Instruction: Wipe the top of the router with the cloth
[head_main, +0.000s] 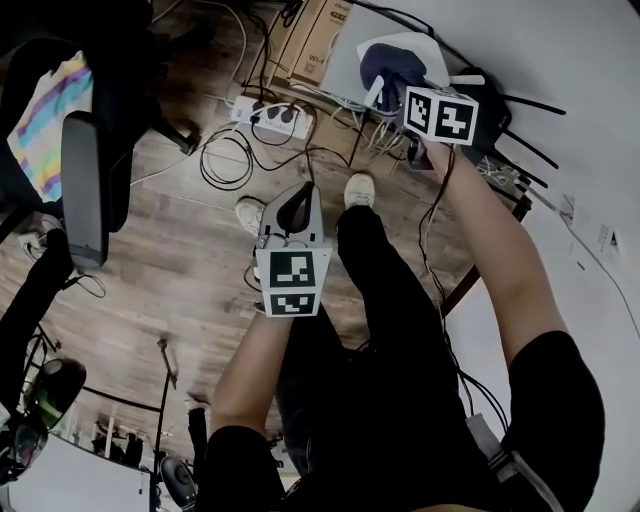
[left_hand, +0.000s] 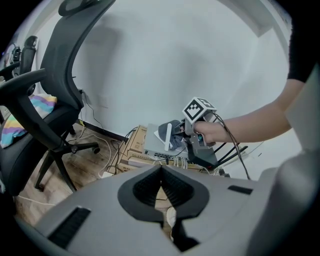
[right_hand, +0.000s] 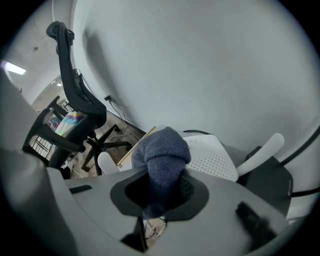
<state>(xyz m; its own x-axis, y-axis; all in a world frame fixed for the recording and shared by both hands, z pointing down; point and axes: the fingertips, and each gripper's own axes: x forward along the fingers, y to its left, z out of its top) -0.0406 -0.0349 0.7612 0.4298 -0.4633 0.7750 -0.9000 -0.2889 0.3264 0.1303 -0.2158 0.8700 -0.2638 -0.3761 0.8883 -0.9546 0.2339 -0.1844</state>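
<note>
Lower centre of the head view, the left gripper (head_main: 293, 215) idles, its jaws pressed together on nothing. Farther off, upper right, the right gripper (right_hand: 161, 192) pinches a soft, light blue-grey knitted cloth (right_hand: 162, 152) by its bunched end, at the white perforated router (right_hand: 216, 159). Gentle pressure should do.

Wood-plank floor (head_main: 190, 250) lies under the left gripper (head_main: 297, 203). Plain white wall (left_hand: 175, 60) straight ahead of it, w/ cardboard boxes (left_hand: 134, 145) at the base. Black office chair (left_hand: 50, 95) off to the gripper's left, rainbow-striped fabric (left_hand: 11, 131) on the seat. White power strip (head_main: 268, 113) + loose cables (head_main: 225, 160) on floor just ahead. Strip light (right_hand: 14, 67) glows high beyond the chair.
</note>
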